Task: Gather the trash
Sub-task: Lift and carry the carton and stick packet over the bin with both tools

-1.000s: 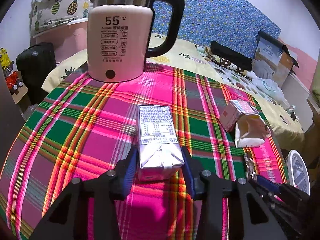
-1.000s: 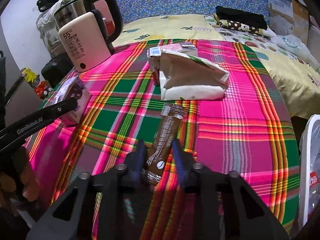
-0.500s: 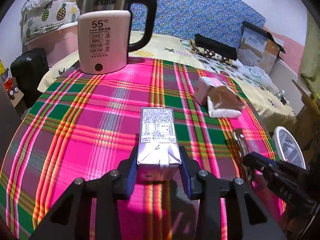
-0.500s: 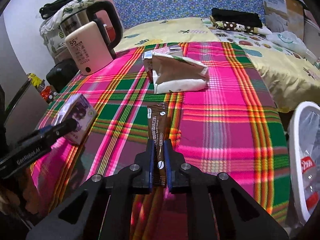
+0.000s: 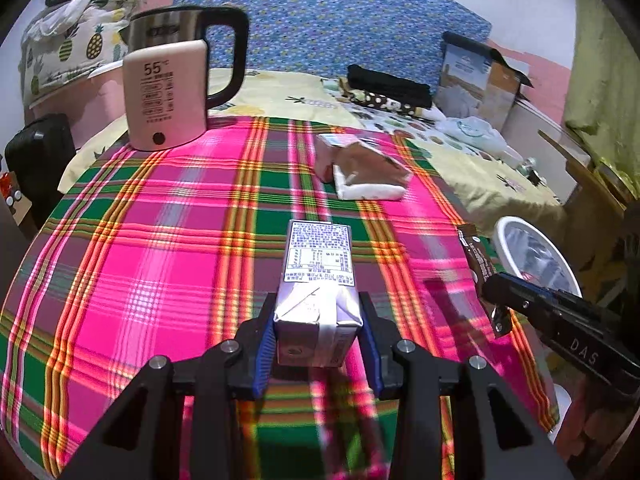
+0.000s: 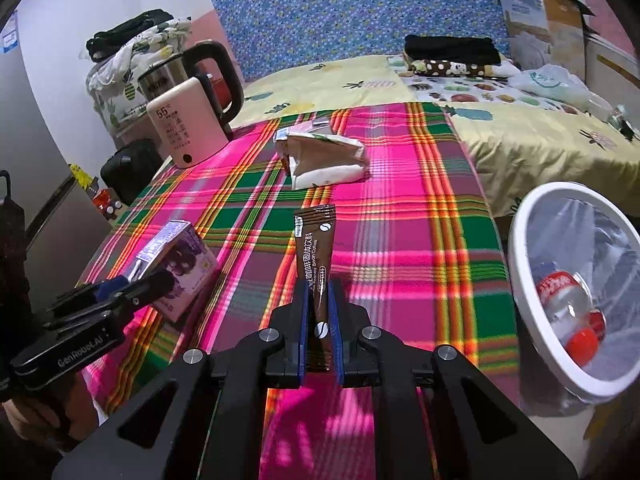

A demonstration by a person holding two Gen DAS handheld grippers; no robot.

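The left gripper (image 5: 318,334) has its jaws clamped on a purple drink carton (image 5: 318,280). The right gripper (image 6: 320,320) has its jaws nearly closed, pinching a brown coffee sachet (image 6: 314,248) that projects forward above the table (image 6: 400,240).

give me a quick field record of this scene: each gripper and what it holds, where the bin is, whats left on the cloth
left gripper: shut on purple drink carton, lifted off the cloth
right gripper: shut on brown coffee sachet
bin: white-rimmed wastebasket at the table's right edge, plastic bottle inside
left on cloth: crumpled paper bag beside a small pink carton
also on cloth: pink electric kettle, far left corner
surface: plaid tablecloth
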